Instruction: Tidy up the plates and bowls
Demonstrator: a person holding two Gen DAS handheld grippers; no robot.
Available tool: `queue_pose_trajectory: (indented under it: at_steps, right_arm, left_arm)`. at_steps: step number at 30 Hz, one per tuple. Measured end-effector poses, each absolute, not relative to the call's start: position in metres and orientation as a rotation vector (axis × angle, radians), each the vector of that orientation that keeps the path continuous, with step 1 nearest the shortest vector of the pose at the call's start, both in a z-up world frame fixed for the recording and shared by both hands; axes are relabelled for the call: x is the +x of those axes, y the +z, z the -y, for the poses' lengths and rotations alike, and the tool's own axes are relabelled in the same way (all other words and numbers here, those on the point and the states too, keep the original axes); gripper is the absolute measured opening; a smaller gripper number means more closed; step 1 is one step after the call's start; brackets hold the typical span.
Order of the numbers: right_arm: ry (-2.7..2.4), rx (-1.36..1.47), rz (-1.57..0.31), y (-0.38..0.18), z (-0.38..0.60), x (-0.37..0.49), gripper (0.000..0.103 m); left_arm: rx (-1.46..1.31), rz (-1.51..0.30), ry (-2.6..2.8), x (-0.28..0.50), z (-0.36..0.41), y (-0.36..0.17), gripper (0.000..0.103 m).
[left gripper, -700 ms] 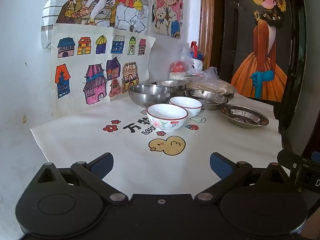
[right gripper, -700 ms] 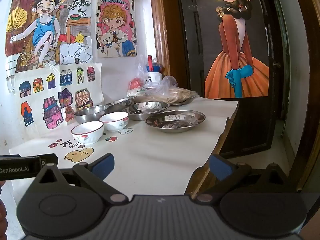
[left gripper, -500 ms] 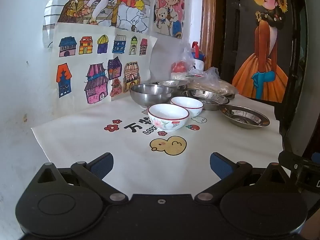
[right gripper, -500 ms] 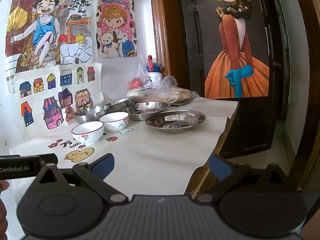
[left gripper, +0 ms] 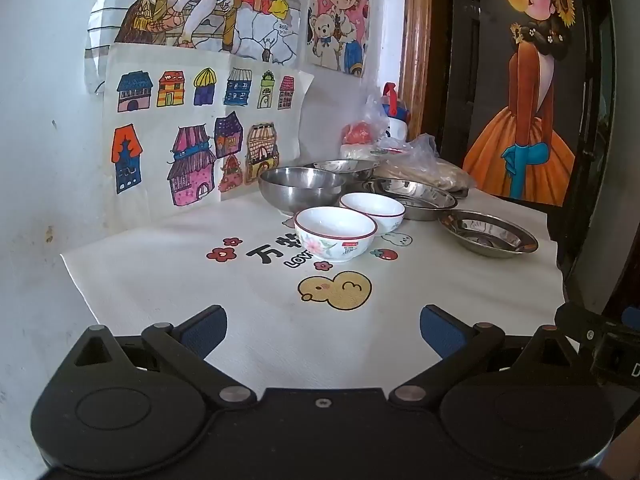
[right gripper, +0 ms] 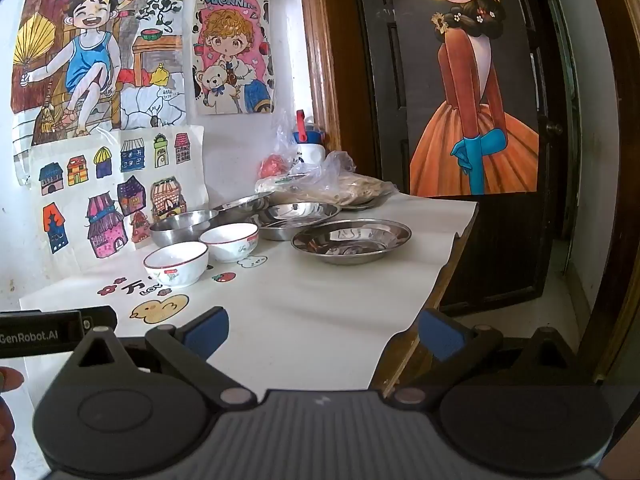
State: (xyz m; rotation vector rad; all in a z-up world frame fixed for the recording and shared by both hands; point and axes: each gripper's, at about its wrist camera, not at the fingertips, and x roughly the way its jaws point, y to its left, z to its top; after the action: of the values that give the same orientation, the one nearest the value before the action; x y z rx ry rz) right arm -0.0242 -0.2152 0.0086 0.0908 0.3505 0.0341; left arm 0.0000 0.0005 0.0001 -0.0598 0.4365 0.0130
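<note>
Fingers (left gripper: 204,330) of both grippers spread wide and empty, hovering short of white bowls (left gripper: 335,233) and steel plates (right gripper: 352,240), presumably ready for sorting.

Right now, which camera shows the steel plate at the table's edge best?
The right wrist view: the steel plate sits near the middle of the picture, whole, with its inside open to see. The left wrist view shows the same plate whole too, but smaller, pushed to the right side and flatter.
</note>
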Motion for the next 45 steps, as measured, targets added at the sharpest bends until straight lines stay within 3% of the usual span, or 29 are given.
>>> queue_pose_trajectory:
  at_steps: [45]
  right_arm:
    - [0.036, 0.098, -0.361, 0.0040, 0.2170, -0.0262, 0.103]
  left_arm:
    - [-0.063, -0.434, 0.013, 0.0003, -0.0044, -0.0007, 0.102]
